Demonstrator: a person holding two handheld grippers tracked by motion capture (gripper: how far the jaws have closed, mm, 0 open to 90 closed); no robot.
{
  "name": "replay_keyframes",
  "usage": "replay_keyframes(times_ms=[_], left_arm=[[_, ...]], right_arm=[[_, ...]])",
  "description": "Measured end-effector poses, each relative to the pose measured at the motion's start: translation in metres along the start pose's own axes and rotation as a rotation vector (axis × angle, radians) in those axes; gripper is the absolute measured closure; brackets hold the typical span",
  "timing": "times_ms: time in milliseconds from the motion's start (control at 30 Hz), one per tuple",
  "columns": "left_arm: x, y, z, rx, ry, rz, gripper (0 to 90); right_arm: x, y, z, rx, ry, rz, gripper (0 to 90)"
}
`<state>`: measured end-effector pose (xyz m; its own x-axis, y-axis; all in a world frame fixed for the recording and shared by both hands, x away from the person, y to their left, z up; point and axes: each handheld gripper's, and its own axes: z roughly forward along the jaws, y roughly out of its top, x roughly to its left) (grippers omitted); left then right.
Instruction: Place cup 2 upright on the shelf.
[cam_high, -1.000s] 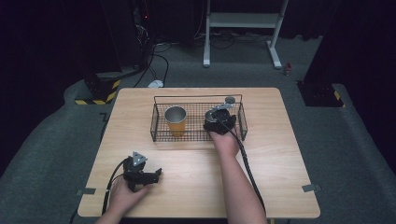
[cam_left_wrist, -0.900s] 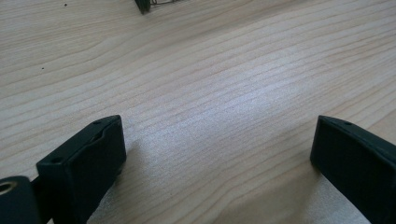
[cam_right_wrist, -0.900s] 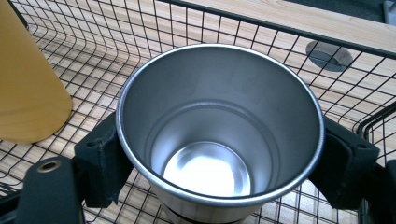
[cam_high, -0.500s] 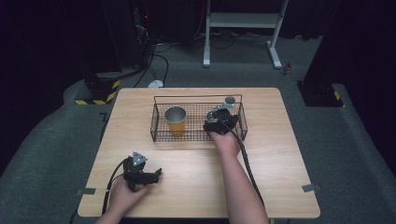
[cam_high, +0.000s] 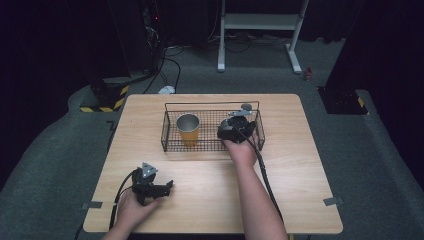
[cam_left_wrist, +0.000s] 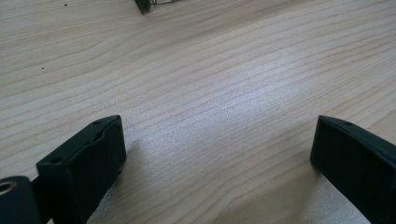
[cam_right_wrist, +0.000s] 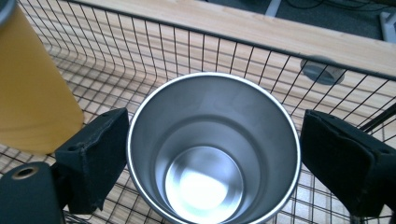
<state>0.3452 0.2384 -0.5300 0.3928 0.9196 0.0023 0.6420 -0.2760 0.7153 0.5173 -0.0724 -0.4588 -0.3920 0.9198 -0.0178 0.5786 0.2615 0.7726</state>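
Centre-frame in the right gripper view, the steel cup (cam_right_wrist: 212, 149) stands in the wire basket (cam_high: 170, 131), beside the yellow cup (cam_high: 188, 129). The right gripper (cam_right_wrist: 215, 140) brackets it with jaws wide and one pad just clear of the rim. Nothing has shifted since a second ago, so the grip is judged still pending. The left gripper (cam_left_wrist: 215, 140) rests wide and empty on the table (cam_high: 300, 175).

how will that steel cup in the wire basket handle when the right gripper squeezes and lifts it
The steel cup looks rigid, so it should not flex between the right gripper jaws. Its polished wall is probably slippery against the pads. Empty and thin-rimmed, it is likely light; standing on the wire basket mesh beside the yellow cup, it may tip if nudged.
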Motion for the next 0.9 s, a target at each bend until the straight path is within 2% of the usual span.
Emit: replay_keyframes(times_ms=[133, 533, 733, 900], left_arm=[[0.0, 0.0, 0.0, 0.0, 0.0, 0.0, 3.6], [0.0, 0.0, 0.0, 0.0, 0.0, 0.001, 3.6], [0.0, 0.0, 0.0, -0.002, -0.001, -0.004, 3.6], [0.0, 0.0, 0.0, 0.003, -0.001, 0.001, 3.6]], right_arm=[[0.0, 0.003, -0.01, -0.034, 0.001, -0.004, 10.0], [0.001, 0.005, -0.036, -0.072, 0.033, -0.003, 10.3], [0.001, -0.002, -0.05, -0.091, 0.053, -0.015, 10.8], [-0.003, -0.01, -0.061, -0.102, 0.069, 0.007, 11.2]])
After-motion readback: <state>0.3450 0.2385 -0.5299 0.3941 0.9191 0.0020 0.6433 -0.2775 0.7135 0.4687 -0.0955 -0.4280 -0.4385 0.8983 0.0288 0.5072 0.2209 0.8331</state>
